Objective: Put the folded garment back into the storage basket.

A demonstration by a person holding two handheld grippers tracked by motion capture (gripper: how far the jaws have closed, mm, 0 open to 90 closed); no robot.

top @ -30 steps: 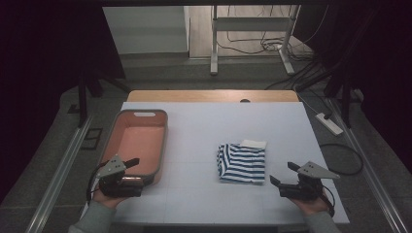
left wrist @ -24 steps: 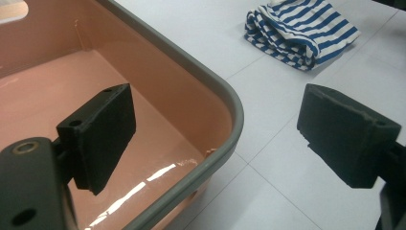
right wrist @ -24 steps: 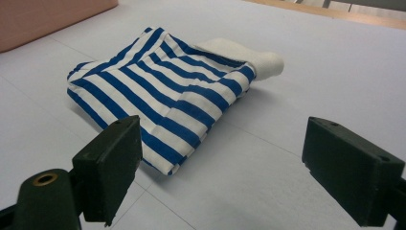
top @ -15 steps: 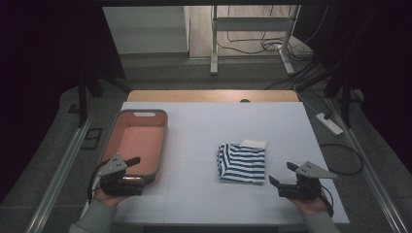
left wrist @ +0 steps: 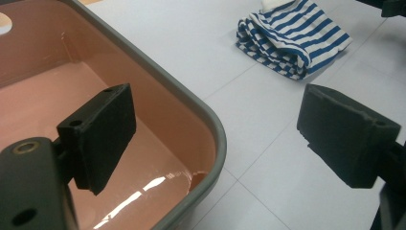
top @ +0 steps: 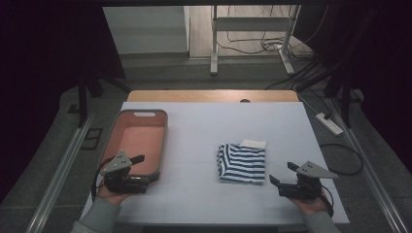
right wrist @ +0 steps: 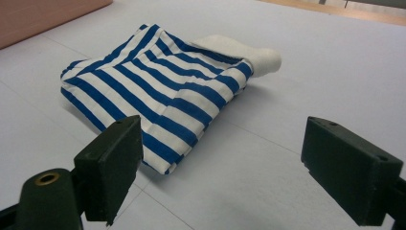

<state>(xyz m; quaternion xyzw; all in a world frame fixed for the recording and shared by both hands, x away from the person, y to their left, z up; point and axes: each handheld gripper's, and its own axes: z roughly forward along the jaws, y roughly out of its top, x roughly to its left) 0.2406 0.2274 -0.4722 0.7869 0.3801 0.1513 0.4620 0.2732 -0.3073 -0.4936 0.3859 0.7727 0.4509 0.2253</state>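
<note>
A folded blue-and-white striped cloth [top: 241,162] lies on the white table, right of centre, with a white piece sticking out at its far edge. My right gripper [top: 282,173] rests open near the front right, a short way right of the cloth, its jaws pointing at it. In the right gripper view the cloth [right wrist: 158,81] lies just beyond my open right gripper [right wrist: 222,148], untouched. My left gripper [top: 145,169] is open at the near corner of a salmon tray [top: 164,141]. In the left gripper view one jaw hangs over the tray's inside and the other over the table.
The tray rim [left wrist: 191,103] runs between my left jaws, and the tray holds nothing that I can see. The cloth [left wrist: 292,38] lies farther off across bare table. A white table leg frame [top: 214,43], cables and a power strip [top: 329,124] are on the floor beyond.
Both grippers stay almost where they were; the left one has crept slightly to the right. The cloth and the tray have not moved.
</note>
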